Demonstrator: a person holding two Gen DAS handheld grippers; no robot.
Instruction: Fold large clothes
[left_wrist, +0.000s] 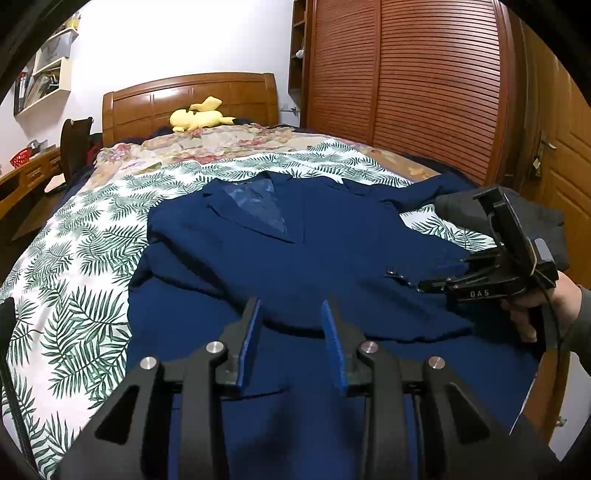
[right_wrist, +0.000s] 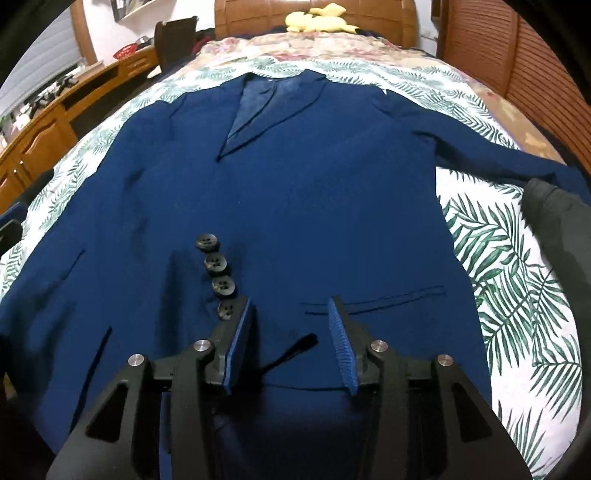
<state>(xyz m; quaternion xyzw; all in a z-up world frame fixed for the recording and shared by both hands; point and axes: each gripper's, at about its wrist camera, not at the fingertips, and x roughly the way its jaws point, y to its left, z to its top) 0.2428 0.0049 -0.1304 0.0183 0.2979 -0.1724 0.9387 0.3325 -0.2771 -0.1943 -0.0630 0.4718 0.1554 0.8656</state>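
Note:
A navy blue suit jacket (left_wrist: 295, 236) lies front up on the bed, collar toward the headboard; it also fills the right wrist view (right_wrist: 295, 184). One sleeve is folded across the body, its cuff buttons (right_wrist: 218, 277) near my right gripper. The other sleeve (right_wrist: 480, 144) stretches out to the right. My left gripper (left_wrist: 291, 310) is open just above the jacket's lower part. My right gripper (right_wrist: 291, 310) is open over the folded sleeve's cuff, holding nothing; it shows from the side in the left wrist view (left_wrist: 439, 277).
The bed has a palm-leaf sheet (left_wrist: 74, 295) and a floral quilt (left_wrist: 221, 144) with a yellow plush toy (left_wrist: 199, 116) by the wooden headboard (left_wrist: 192, 99). A slatted wardrobe (left_wrist: 406, 81) stands right, a desk (right_wrist: 55, 122) left. A dark grey garment (right_wrist: 554, 229) lies at the right edge.

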